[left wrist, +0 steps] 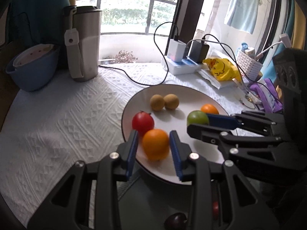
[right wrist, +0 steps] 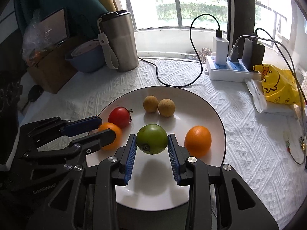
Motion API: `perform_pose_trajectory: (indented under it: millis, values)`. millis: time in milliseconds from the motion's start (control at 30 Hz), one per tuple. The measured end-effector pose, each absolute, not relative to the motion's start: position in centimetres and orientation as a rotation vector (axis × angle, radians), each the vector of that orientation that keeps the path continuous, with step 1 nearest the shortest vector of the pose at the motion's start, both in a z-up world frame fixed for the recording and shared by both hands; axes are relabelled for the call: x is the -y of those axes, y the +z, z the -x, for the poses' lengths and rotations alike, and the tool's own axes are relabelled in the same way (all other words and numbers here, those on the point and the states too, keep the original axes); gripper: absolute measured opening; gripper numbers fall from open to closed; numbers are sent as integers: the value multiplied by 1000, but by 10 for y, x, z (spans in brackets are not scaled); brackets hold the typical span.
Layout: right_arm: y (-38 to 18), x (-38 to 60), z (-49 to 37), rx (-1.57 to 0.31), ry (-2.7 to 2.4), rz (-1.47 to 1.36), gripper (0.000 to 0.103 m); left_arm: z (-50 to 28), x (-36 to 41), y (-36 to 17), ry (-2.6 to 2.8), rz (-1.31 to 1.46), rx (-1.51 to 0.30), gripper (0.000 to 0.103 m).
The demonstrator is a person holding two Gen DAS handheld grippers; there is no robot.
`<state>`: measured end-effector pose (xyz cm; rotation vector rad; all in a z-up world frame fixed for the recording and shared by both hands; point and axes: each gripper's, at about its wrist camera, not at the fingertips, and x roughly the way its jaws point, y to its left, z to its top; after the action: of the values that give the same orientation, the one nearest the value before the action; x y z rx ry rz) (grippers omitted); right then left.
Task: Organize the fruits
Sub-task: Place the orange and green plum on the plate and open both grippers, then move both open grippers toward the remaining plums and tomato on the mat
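Right gripper (right wrist: 151, 141) was clamped on the green fruit (right wrist: 152, 139), both pads touching it, held just above the white plate (right wrist: 216, 115) with its shadow below. Left gripper (left wrist: 154, 143) straddled an orange (left wrist: 155, 144) at the plate's near-left edge; fingers apart, small gaps either side, fruit blurred. Red fruit (right wrist: 120, 117) sat just behind that orange. Second orange (right wrist: 198, 141) was right of the green fruit. Two tan round fruits (right wrist: 159, 105) touched each other further back. Beyond the plate: steel tumbler (right wrist: 120, 42), power strip (right wrist: 226, 72).

Both wrist views close, facing window, sharing the plate (left wrist: 191, 180).
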<state>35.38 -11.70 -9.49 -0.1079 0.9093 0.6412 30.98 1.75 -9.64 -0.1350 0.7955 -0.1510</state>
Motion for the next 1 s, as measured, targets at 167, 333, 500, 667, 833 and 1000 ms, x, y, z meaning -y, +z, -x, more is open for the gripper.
perform_pose_trajectory:
  millis: [167, 333, 500, 667, 833, 1000]
  values:
    - [-93, 121, -355, -902, 622, 97, 36, -309, -21, -94, -136, 149, -792, 35]
    - [-81, 126, -347, -876, 605, 93, 37, -299, -21, -82, -131, 155, -758, 36]
    - [-68, 133, -331, -850, 593, 92, 37, -281, -19, -69, -136, 161, -728, 43]
    - [-59, 139, -311, -836, 585, 91, 37, -261, -18, -58, -137, 165, -702, 45]
    - [-52, 147, -292, -824, 578, 85, 37, -242, -15, -48, -144, 162, -680, 45]
    - [-45, 156, -272, -810, 569, 86, 37, -223, -9, -43, -154, 155, -664, 45]
